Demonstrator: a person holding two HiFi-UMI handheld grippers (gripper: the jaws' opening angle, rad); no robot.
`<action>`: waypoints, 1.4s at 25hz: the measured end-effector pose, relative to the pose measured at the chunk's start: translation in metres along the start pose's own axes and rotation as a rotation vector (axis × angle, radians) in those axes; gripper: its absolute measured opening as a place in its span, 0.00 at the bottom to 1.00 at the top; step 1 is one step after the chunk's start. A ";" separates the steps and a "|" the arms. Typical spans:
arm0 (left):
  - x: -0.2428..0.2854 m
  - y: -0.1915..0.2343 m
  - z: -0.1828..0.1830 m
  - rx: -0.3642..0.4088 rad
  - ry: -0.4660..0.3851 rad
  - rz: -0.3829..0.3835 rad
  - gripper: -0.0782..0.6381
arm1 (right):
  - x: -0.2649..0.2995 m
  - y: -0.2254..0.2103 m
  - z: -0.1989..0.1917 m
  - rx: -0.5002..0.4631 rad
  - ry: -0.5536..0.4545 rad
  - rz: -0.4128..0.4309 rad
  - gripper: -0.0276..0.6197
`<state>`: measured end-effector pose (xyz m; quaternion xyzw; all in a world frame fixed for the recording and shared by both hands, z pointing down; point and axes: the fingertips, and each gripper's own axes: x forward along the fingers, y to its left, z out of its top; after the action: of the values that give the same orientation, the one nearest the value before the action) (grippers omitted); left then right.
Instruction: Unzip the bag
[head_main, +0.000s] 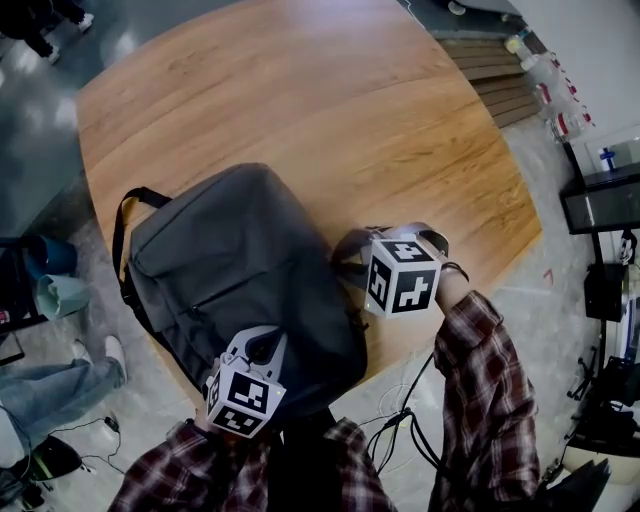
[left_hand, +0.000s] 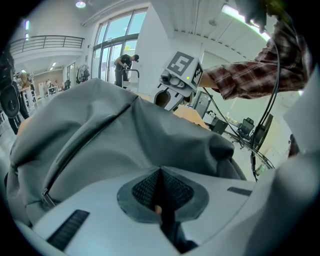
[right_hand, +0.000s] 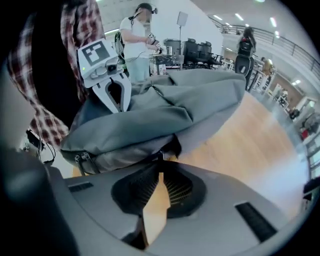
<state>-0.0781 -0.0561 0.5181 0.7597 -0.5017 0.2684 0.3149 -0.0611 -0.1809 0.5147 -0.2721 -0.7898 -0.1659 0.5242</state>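
Note:
A dark grey backpack lies flat on the near left part of the wooden table. My left gripper sits at the bag's near edge. In the left gripper view its jaws are shut on a fold of the bag's fabric. My right gripper reaches in from the right at the bag's top end. There its jaws are closed on a thin dark tab, which looks like a zipper pull. Two metal zipper sliders hang at the bag's corner, left of those jaws.
The table's curved edge runs close behind my right gripper. Cables trail on the floor below. A seated person's legs are at the left. Bottles stand on a slatted bench at the far right.

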 end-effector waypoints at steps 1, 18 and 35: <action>0.000 0.000 0.000 0.001 0.000 0.000 0.12 | -0.001 0.001 0.001 0.027 -0.018 0.006 0.10; 0.004 -0.004 0.002 0.003 0.007 0.000 0.12 | 0.011 0.002 -0.002 0.652 -0.144 0.521 0.11; 0.009 0.001 0.002 -0.012 0.012 0.020 0.12 | -0.003 0.034 -0.016 0.057 0.035 0.028 0.07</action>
<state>-0.0762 -0.0631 0.5234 0.7511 -0.5089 0.2730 0.3199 -0.0281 -0.1638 0.5180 -0.2652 -0.7811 -0.1406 0.5476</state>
